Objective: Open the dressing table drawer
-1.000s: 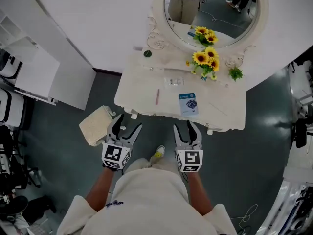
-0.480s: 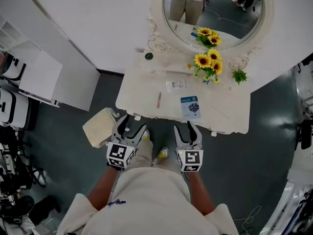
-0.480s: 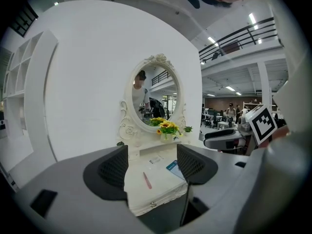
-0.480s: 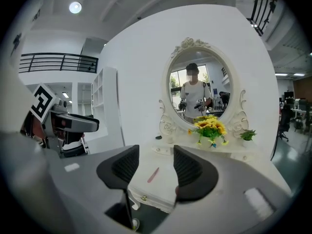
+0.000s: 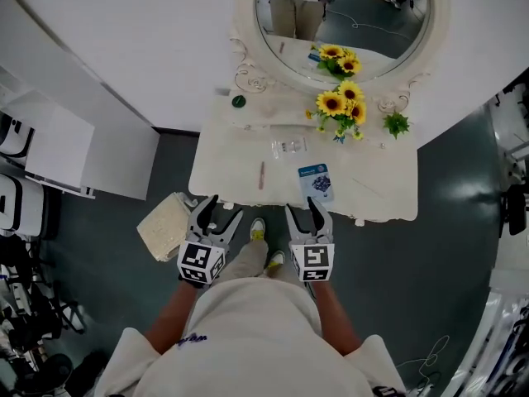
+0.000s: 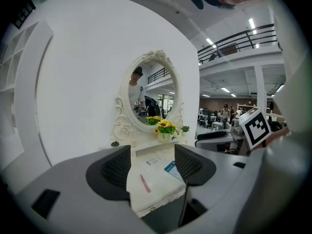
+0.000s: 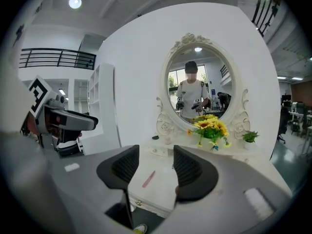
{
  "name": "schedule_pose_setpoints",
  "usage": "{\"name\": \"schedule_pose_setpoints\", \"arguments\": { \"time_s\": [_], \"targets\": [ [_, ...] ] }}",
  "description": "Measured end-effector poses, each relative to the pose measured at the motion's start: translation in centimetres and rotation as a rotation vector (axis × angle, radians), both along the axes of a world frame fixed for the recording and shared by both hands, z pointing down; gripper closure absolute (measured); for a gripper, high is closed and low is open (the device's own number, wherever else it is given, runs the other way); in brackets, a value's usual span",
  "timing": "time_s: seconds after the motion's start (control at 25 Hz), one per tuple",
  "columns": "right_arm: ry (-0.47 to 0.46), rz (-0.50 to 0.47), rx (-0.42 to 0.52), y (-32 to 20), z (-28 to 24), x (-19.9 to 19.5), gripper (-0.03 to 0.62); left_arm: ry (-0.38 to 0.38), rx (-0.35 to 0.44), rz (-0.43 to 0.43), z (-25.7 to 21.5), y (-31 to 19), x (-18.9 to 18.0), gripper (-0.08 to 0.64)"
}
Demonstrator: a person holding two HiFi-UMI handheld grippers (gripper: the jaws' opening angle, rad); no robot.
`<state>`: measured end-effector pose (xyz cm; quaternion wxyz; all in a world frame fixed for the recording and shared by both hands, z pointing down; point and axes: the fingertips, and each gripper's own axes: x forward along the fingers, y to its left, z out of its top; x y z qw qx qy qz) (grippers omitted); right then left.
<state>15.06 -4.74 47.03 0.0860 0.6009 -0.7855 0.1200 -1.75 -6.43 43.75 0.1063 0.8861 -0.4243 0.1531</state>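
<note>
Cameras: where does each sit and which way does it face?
Head view: on the person's head, looking down at the dressing table; shows arms, left tongs, right tongs.
Left gripper view: rides left tongs, faces the table; jaws have just been closing, empty.
Right gripper view: rides right tongs, faces the mirror; jaws apart, empty.
All share the sunflowers.
</note>
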Motion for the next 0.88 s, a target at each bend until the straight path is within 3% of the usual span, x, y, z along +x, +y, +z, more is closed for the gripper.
{"name": "schedule_pose_setpoints", "arguments": {
  "time_s": [0.52, 0.88],
  "targets": [
    [0.018, 0.075, -0.064, -7.3, 1.3, -0.8, 0.362, 0.074, -0.038, -0.008, 2.5, -9.8, -1.1, 0.305],
    [0.056, 0.105, -0.087, -12.6, 1.9, -3.0, 0.367, 0.142, -0.100, -0.012, 7.0, -14.9, -3.0, 0.308]
  ]
}}
